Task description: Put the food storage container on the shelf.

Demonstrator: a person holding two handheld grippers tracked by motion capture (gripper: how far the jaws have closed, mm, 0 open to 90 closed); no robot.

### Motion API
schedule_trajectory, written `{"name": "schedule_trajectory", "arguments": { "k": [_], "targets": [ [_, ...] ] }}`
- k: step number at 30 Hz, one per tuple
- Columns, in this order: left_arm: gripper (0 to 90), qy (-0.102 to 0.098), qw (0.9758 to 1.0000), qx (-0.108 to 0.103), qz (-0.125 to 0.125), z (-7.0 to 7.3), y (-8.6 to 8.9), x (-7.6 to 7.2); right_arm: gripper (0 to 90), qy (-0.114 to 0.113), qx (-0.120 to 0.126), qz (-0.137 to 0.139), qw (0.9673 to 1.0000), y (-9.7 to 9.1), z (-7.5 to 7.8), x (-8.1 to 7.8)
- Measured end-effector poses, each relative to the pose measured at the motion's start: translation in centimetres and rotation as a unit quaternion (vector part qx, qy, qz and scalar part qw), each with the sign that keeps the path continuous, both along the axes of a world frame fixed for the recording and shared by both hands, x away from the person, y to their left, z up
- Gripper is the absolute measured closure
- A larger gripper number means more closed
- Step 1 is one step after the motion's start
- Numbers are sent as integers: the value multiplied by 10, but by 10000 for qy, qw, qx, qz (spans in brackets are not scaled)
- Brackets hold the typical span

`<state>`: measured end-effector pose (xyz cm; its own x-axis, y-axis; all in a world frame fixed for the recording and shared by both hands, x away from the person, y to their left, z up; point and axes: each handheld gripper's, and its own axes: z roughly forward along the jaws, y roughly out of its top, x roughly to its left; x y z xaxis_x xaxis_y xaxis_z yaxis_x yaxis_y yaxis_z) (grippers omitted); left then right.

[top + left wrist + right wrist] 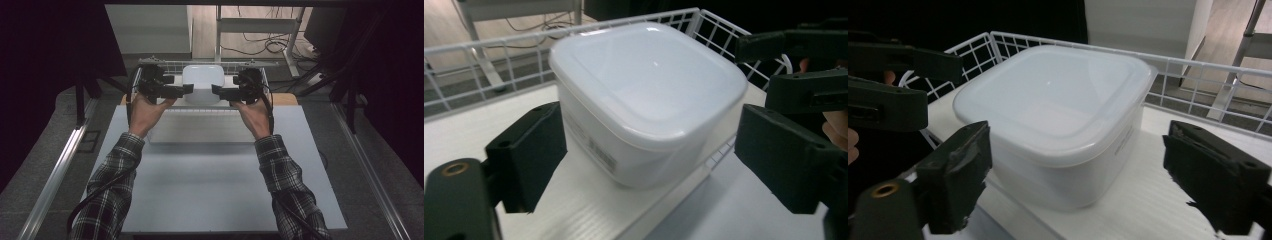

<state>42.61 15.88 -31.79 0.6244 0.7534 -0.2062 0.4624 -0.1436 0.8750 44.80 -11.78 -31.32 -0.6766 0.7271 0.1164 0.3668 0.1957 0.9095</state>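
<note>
Table (200, 190), pale and bare at 6 o'clock from the work. A flat white mat (200, 127) lies on it between your wrists.

Wire basket (165, 65) at 12 o'clock on the far edge of the table, white, low walls. Its front rail runs just under the box in both gripper views; whether the box's near edge sits on or inside that rail is hard to tell.

Box (202, 80), white plastic with a lid, sits in the basket on its ribbed white floor, upright, lid seated as far as shows.

Left gripper (186, 90) at 9 o'clock of the box, right gripper (216, 91) at 3 o'clock. Both have their jaws spread wide and off the plastic; each pair brackets a near corner of the box without pressing on it.

Risks, as a judgement:
- If you pull your hands straight back toward 6 o'clock, a jaw could catch the corner and drag the box against the front rail.
- If you close again, the walls are smooth and rounded; a pinch on the corner alone could slip or pop the lid.
- An uneven grip, one side before the other, could tip the box over the low rail.
- The trailing cables could snag the wire.
</note>
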Motion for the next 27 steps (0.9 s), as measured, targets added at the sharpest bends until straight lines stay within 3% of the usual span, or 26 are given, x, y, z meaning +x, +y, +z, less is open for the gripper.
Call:
{"name": "schedule_trajectory", "arguments": {
  "k": [4, 15, 20, 27],
  "targets": [
    [82, -49, 9998, 101, -160, -4, -3, -7, 63, -18, -19, 106, 9999, 1, -1, -7],
    [40, -287, 9986, 342, -301, -19, 0, -26, 22, -80, -242, 300, 9992, -4, -11, -18],
    [35, -303, 9978, 469, -347, -26, 1, -31, 11, -62, -286, 393, 9988, -5, -16, -22],
    [33, -306, 9976, 483, -390, -34, 2, -40, 2, -93, -440, 496, 9978, -5, -22, -29]
  ]
}}
